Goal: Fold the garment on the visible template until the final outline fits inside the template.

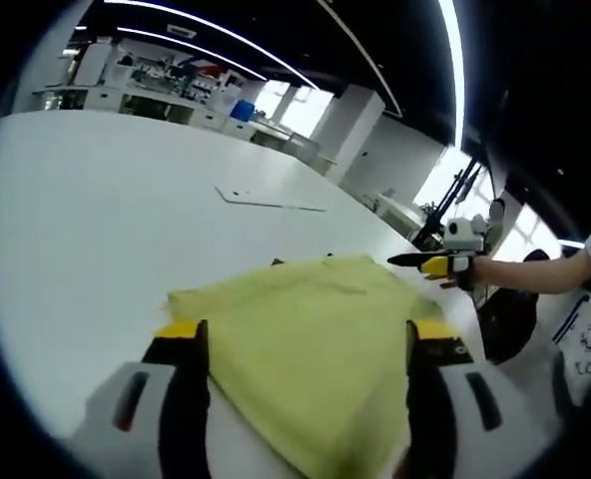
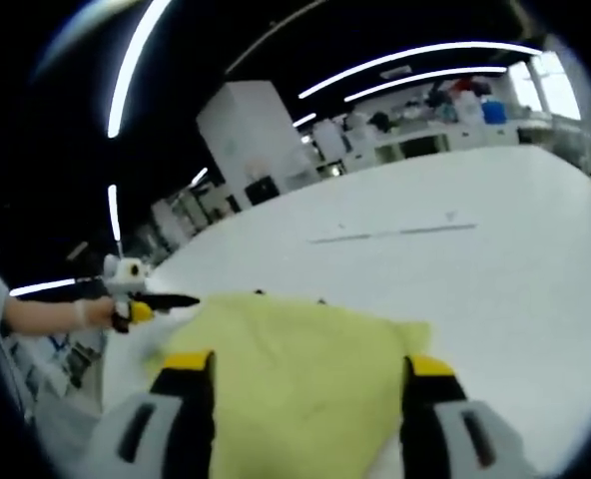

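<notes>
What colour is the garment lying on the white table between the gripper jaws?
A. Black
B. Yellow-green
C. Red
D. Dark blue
B. The garment reads as a pale yellow-green cloth spread on the white table, and it looks the same colour in the right gripper view.

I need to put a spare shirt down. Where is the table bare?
Bare white table stretches beyond the yellow garment, out to the thin template outline. It is crowded near the garment, where both hand-held grippers work.
</notes>
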The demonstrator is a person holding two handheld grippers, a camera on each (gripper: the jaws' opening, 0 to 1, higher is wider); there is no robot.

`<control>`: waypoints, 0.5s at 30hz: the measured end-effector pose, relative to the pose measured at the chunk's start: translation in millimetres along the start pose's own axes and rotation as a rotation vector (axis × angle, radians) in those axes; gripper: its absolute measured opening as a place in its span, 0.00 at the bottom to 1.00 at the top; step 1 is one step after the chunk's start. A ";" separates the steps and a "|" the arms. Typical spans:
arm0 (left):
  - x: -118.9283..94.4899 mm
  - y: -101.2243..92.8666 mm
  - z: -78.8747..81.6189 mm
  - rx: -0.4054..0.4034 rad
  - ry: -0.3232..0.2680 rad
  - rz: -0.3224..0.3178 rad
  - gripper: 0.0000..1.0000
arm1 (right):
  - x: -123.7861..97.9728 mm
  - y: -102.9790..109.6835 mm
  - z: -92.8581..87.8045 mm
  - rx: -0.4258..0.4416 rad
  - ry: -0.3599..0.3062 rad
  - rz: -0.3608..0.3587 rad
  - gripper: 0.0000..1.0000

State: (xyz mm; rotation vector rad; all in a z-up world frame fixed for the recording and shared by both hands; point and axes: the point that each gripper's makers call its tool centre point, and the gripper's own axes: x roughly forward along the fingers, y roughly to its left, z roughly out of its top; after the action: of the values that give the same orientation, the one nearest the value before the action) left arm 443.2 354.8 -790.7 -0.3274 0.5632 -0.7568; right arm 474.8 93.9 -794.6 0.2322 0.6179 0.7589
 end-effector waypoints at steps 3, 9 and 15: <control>-9.5 -8.8 -1.2 0.009 0.000 -0.004 0.76 | -12.9 1.9 0.1 0.000 -0.006 -0.007 0.75; -27.0 -15.8 -8.1 0.002 0.006 0.001 0.72 | -33.6 2.9 0.3 0.008 -0.025 -0.023 0.69; -41.0 -26.2 -18.7 -0.001 0.027 -0.002 0.65 | -52.8 8.6 -4.4 -0.001 -0.030 -0.043 0.58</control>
State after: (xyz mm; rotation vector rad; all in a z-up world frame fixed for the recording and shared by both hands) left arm 393.5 364.9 -778.6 -0.3191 0.5886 -0.7640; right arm 437.7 62.8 -771.5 0.2283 0.5920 0.7128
